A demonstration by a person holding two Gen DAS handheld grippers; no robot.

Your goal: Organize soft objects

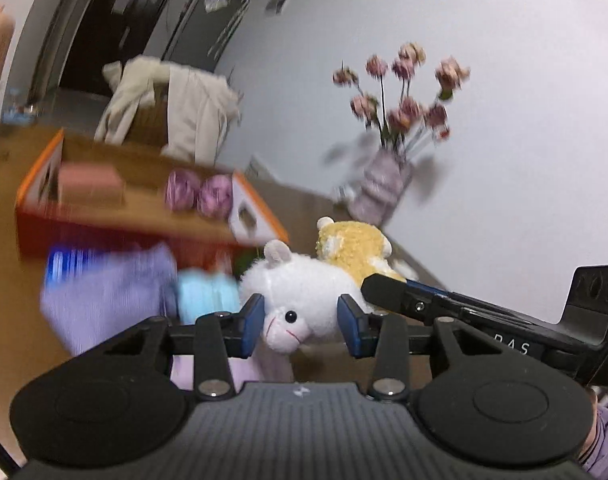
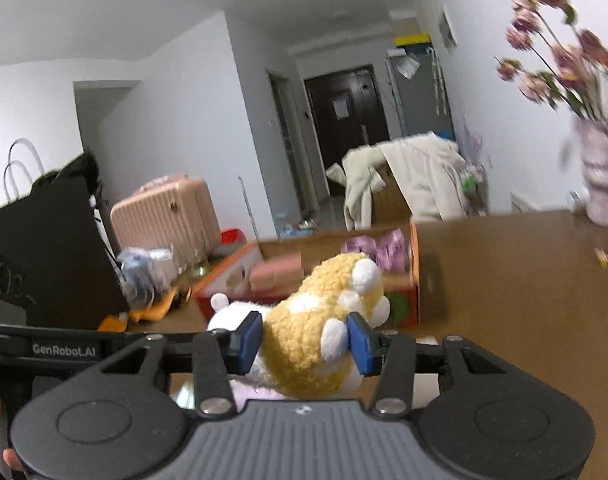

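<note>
Gripped plush toys (image 2: 324,320); yarn (image 1: 199,194) inside box (image 1: 35,184)

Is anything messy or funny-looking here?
Nothing looks broken or spilled. A cream coat is slung untidily over a chair behind the table, and a purple cloth lies crumpled beside the orange box. The white plush and the yellow plush are each squeezed between fingers.

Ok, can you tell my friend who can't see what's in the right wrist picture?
The right tongs squeeze a fluffy yellow and white plush toy, with a white plush toy just left of it. Behind them on the brown table sits an orange-edged box holding purple yarn balls.
</note>
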